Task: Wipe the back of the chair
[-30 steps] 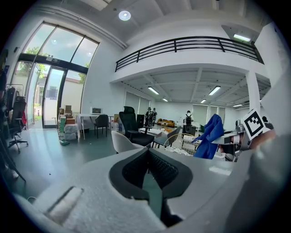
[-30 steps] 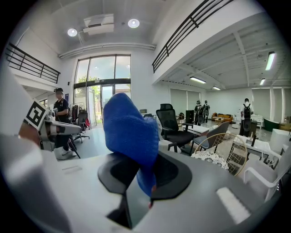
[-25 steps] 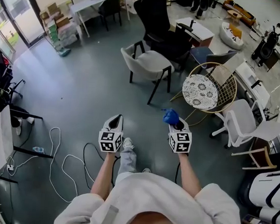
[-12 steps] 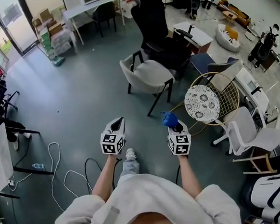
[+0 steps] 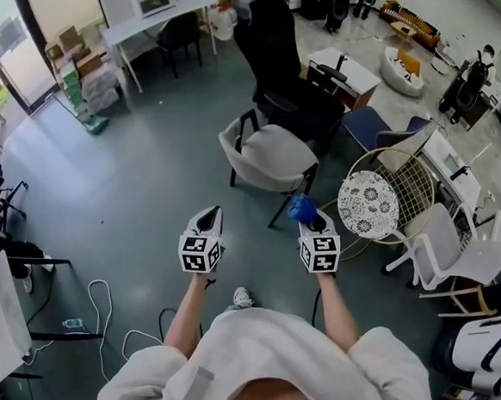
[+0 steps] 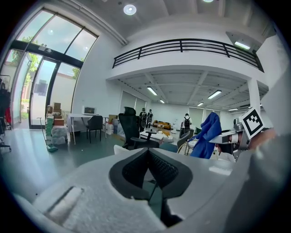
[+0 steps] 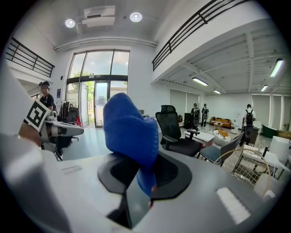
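Observation:
My right gripper [image 5: 308,217] is shut on a blue cloth [image 5: 301,209], which bunches up above the jaws in the right gripper view [image 7: 129,132]. My left gripper [image 5: 207,221] is held level beside it, jaws together with nothing between them. A grey shell chair [image 5: 267,153] with black legs stands on the floor just ahead of both grippers, apart from them. Behind it is a tall black office chair [image 5: 275,50], also seen past the cloth in the right gripper view [image 7: 175,132]. In the left gripper view, the blue cloth [image 6: 207,134] hangs at the right.
A round wire-frame chair with a patterned cushion [image 5: 368,204] stands to the right, and a white chair [image 5: 445,249] beyond it. A white desk [image 5: 153,10] and stacked boxes [image 5: 88,74] are at the back left. Cables [image 5: 96,299] lie on the floor near my feet.
The person has walked forward: the grey chair and black office chair are nearer and lower in the head view. Both grippers keep their pose, the cloth still held.

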